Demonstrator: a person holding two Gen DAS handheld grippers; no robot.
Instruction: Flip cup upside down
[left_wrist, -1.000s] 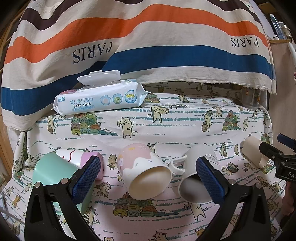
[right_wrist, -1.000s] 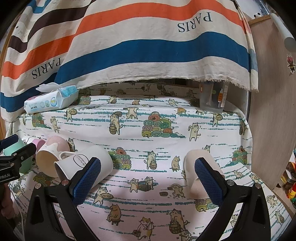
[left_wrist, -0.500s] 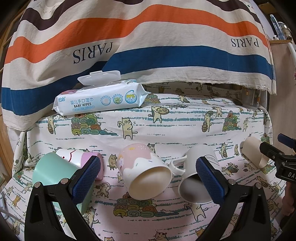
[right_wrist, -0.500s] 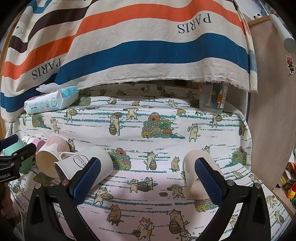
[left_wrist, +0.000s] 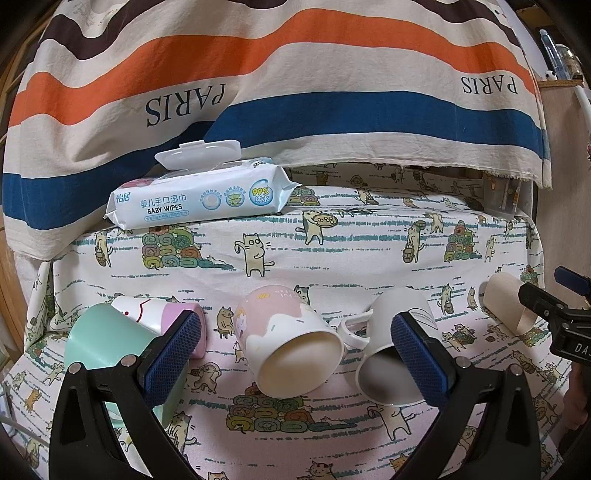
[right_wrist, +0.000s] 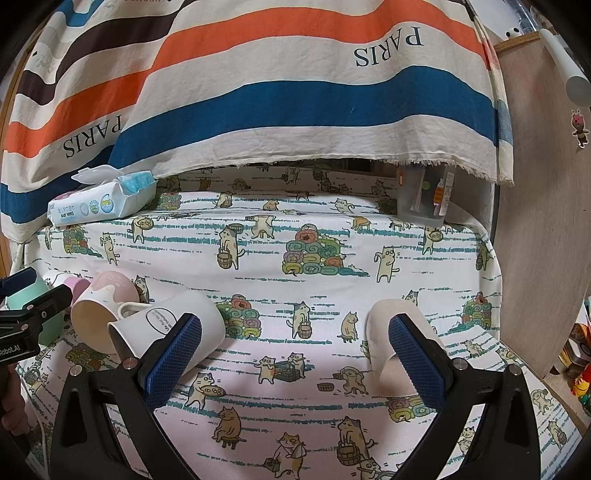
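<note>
Several cups lie on their sides on the cat-print cloth. In the left wrist view a pink and white mug (left_wrist: 288, 339) lies between the fingers of my open left gripper (left_wrist: 295, 354), mouth toward me. A white mug (left_wrist: 391, 347) lies by the right finger, a mint cup (left_wrist: 107, 347) and a small pink-rimmed cup (left_wrist: 155, 314) by the left finger. A beige paper cup (left_wrist: 506, 306) lies far right. In the right wrist view my open right gripper (right_wrist: 295, 354) is empty; the white mug (right_wrist: 173, 328) is behind its left finger and the paper cup (right_wrist: 391, 339) behind its right finger.
A pack of baby wipes (left_wrist: 199, 199) lies at the back left. A striped PARIS cloth (left_wrist: 295, 92) hangs behind. A clear box (right_wrist: 424, 199) stands at the back right beside a wooden panel (right_wrist: 535, 221). The other gripper shows at each view's side edge.
</note>
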